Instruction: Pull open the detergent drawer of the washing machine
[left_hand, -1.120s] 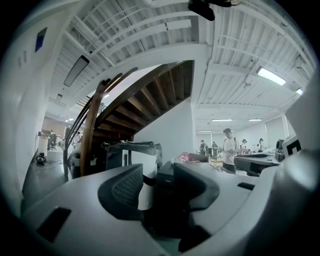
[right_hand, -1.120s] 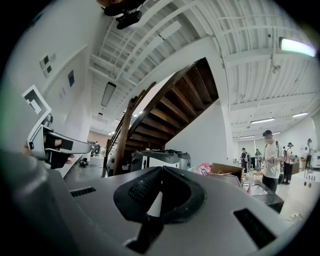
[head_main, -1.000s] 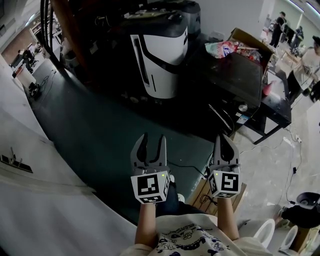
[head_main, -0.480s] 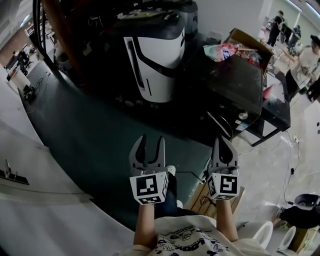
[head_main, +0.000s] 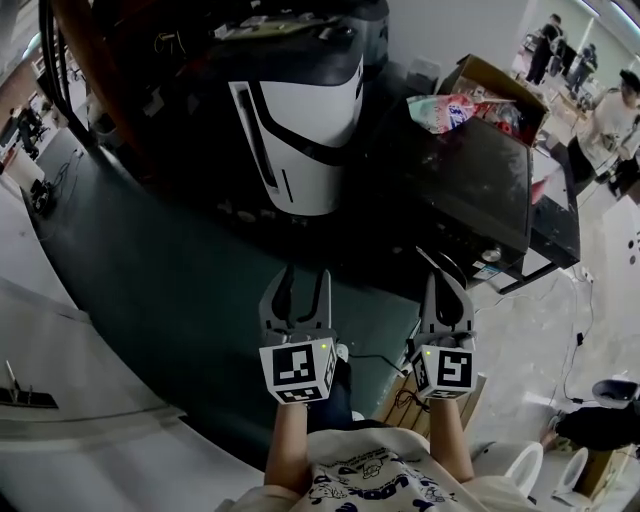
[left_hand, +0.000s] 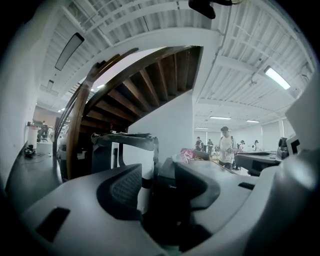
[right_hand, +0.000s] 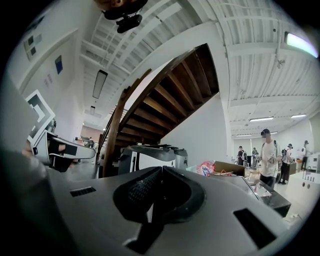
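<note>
A dark, boxy washing machine (head_main: 470, 185) stands ahead and to the right; its front also shows between the jaws in the left gripper view (left_hand: 170, 192). I cannot make out its detergent drawer. My left gripper (head_main: 303, 285) is held level in front of the person, jaws open and empty (left_hand: 159, 175). Beside it my right gripper (head_main: 443, 285) has its jaws closed tip to tip with nothing between them (right_hand: 161, 170). Both are well short of the machine.
A black-and-white appliance (head_main: 300, 120) stands left of the washing machine, under a wooden staircase (left_hand: 125, 90). A cardboard box of colourful packets (head_main: 480, 95) rests on the washing machine's far side. Cables (head_main: 380, 360) cross the dark floor mat (head_main: 180, 270). People (head_main: 610, 110) stand far right.
Both grippers and the person have moved forward; the black-and-white appliance and the washing machine now look larger and nearer. Jaw positions look the same.
</note>
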